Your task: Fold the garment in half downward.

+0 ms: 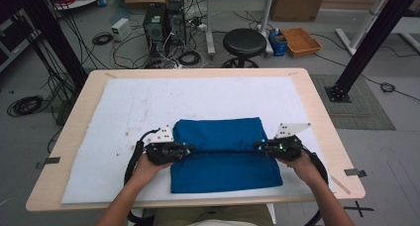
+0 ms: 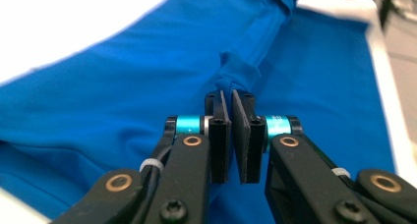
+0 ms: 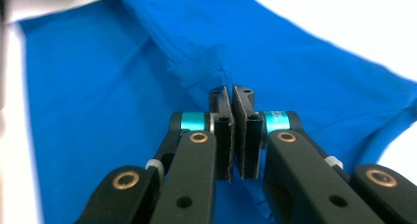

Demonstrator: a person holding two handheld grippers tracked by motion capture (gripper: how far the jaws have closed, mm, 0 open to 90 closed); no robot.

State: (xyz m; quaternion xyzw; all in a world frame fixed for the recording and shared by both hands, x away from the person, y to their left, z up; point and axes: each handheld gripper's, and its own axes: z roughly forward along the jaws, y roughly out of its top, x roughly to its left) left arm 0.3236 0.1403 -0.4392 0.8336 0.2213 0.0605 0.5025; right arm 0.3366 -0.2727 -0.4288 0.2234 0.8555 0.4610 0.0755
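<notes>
On the tabletop's (image 1: 317, 117) near half lies the blue cloth (image 1: 223, 159), its fold ridge running left to right, pinched at its left end by the left gripper (image 1: 187, 148) and at its right by the right gripper (image 1: 259, 146).

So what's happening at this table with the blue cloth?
A person is folding a blue cloth that lies on a white mat over the table. Each hand holds a claw tool: the left claw pinches the cloth's left edge and the right claw pinches its right edge, along a fold line running across the middle. Both sets of jaws are closed on fabric.
</notes>
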